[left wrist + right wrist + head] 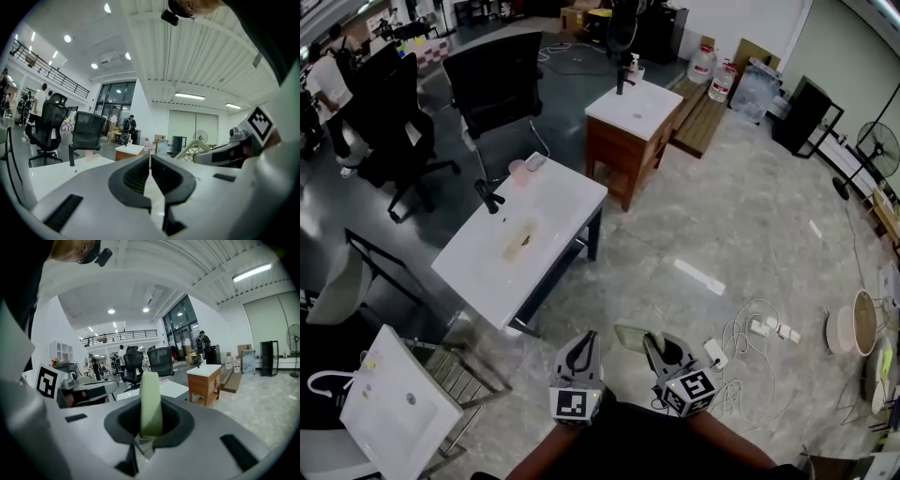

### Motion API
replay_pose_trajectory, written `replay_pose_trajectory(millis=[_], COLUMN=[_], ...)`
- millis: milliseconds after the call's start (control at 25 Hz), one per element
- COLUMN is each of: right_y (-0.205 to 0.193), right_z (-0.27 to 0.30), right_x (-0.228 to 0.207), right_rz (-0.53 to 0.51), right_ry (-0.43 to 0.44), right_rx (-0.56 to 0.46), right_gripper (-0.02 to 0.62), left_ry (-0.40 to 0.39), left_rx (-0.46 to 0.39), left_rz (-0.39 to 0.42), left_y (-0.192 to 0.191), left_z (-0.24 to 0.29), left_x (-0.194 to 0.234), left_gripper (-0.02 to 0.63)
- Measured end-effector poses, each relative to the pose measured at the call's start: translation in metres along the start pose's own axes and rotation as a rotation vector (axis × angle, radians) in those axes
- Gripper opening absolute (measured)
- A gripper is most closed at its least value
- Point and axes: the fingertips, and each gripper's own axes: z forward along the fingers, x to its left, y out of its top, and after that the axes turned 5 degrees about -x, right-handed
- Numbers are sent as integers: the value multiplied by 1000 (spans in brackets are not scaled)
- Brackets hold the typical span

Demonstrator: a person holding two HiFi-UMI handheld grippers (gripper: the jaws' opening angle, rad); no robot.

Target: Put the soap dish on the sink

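Observation:
My right gripper (pixel 651 341) is shut on a pale green soap dish (pixel 630 337), held on edge over the floor. In the right gripper view the soap dish (pixel 151 401) stands upright between the jaws of the right gripper (pixel 150 422). The left gripper (pixel 582 345) is beside it, shut with nothing in it, and its jaws meet in the left gripper view (pixel 150 165). A white sink (pixel 551 208) with a black faucet (pixel 488 196) stands ahead to the left. A second sink (pixel 649 101) sits on a wooden cabinet farther back.
Another white sink (pixel 382 414) lies on a rack at the lower left. Black office chairs (pixel 495 82) stand behind the near sink. Cables and power strips (pixel 761 328) lie on the floor at the right, near a fan (pixel 877 150). A person (pixel 328 89) stands at the far left.

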Motion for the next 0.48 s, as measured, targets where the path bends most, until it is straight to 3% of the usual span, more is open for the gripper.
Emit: replay_pose_trajectory(millis=[280, 480], right_y=[25, 31], right_z=[72, 104], right_x=[-1, 4], right_rz=[-19, -17], right_ry=[-12, 6], right_rx=[-12, -12], right_gripper=[31, 31], left_ry=[36, 89], left_rx=[-33, -35], left_rz=[-61, -32], left_y=[17, 19], left_z=[29, 27], left_x=[69, 109], left_gripper=[20, 20])
